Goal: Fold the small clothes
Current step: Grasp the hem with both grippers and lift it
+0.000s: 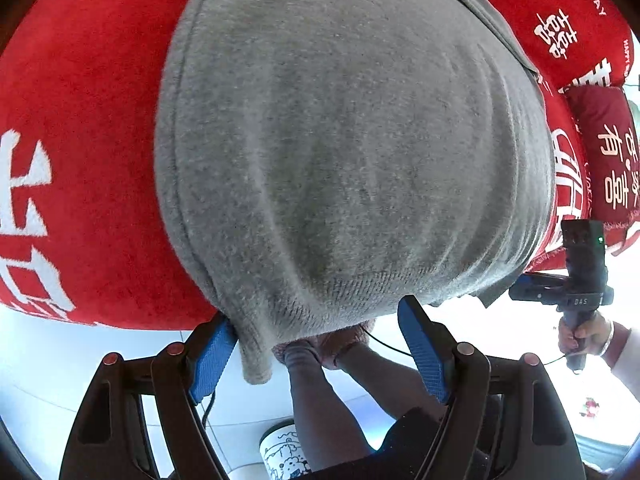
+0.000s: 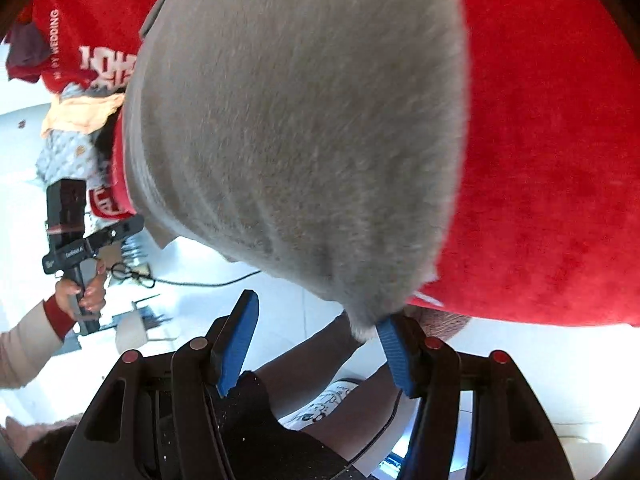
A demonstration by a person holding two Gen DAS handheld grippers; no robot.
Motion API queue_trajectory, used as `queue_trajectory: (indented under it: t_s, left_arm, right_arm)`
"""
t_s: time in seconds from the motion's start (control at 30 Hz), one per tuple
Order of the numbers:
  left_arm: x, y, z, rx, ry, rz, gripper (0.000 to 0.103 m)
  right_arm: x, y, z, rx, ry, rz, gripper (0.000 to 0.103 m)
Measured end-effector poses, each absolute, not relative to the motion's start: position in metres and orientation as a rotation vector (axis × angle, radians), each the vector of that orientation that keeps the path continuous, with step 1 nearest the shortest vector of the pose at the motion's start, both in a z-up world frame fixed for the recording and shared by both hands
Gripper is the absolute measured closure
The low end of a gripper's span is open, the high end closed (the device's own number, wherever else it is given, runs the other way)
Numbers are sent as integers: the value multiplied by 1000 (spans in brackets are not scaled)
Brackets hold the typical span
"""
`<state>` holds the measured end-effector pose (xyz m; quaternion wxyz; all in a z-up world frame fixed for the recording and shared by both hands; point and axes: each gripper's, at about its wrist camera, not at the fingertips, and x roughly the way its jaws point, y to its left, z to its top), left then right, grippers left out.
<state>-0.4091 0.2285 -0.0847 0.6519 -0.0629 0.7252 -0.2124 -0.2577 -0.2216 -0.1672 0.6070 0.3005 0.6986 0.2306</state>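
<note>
A grey knit garment (image 1: pixel 340 140) lies spread on a red blanket (image 1: pixel 80 120), its near hem drooping over the blanket's edge. My left gripper (image 1: pixel 314 312) is open, and that hem sits between its blue pads (image 1: pixel 212 360) with one corner dangling by the left pad. The right wrist view shows the same grey garment (image 2: pixel 288 120). My right gripper (image 2: pixel 316 308) is open below its lower edge, and a hanging corner brushes the right-hand blue pad (image 2: pixel 396 356). Each gripper shows in the other's view, held by a hand: the right gripper (image 1: pixel 576 280) and the left gripper (image 2: pixel 80 240).
The red blanket (image 2: pixel 552 160) carries white characters. A red cushion (image 1: pixel 612 152) lies at the far right. A heap of other small clothes (image 2: pixel 76 120) sits at the blanket's far left. Below the edge are a white tiled floor (image 2: pixel 280 300), a black cable (image 2: pixel 192 282) and the person's legs (image 1: pixel 320 408).
</note>
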Motion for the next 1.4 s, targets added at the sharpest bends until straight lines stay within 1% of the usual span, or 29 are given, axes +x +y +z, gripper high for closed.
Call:
queue_trajectory:
  t_s: [0.03,0.07,0.1,0.13,0.17,0.2,0.23,0.43,0.57,0.8,0.97,1.1,1.3,1.4]
  left_arm:
    - [-406,230,-82,-144,1648,-487,25]
    - [-406,228,-83,-145,1649,-491,37]
    - [-406,225,-83,-146,1655,-501,56]
    - [-397,219,-78,-150,1672,-516,66]
    - [-397,215,-79,-153,1688,-527,86]
    - [-393,205,-81,-162,1700,-543,90]
    - [-390,196,-82,-160,1694,-554,90]
    - [-380,189,-59,-290,1652,-629,91]
    - [-365,201,-36,-382,1605,-659,91]
    - [-313,202,5,-449,1476,-697,91]
    - [-259,198,38,-503,1368,-690,91]
    - [-211,189,51,-510,1306,-656,91]
    - [-126,169,47,-521,1242,-581,91]
    - [-84,157,32,-513,1234,-533,91]
  right_arm:
    - [-258,-222,-169,709,1618,538,39]
    - [-259,-223,-170,735,1617,539,39]
    - [-261,-229,-171,758,1610,536,39]
    - [-261,-231,-170,788,1602,527,46]
    - [-263,-236,-171,834,1600,503,65]
    - [-265,-240,-172,868,1603,476,78]
    - [-267,-245,-173,907,1601,453,96]
    - [-275,-254,-144,1001,1515,441,96]
    - [-272,-262,-117,1080,1414,429,96]
    - [-233,-277,-60,1113,1209,429,96]
    - [-184,-293,-21,1075,1099,461,96]
    - [-134,-307,0,1041,1042,475,96]
    - [-42,-334,4,1022,1022,479,96]
    - [2,-350,-10,1031,1034,470,96]
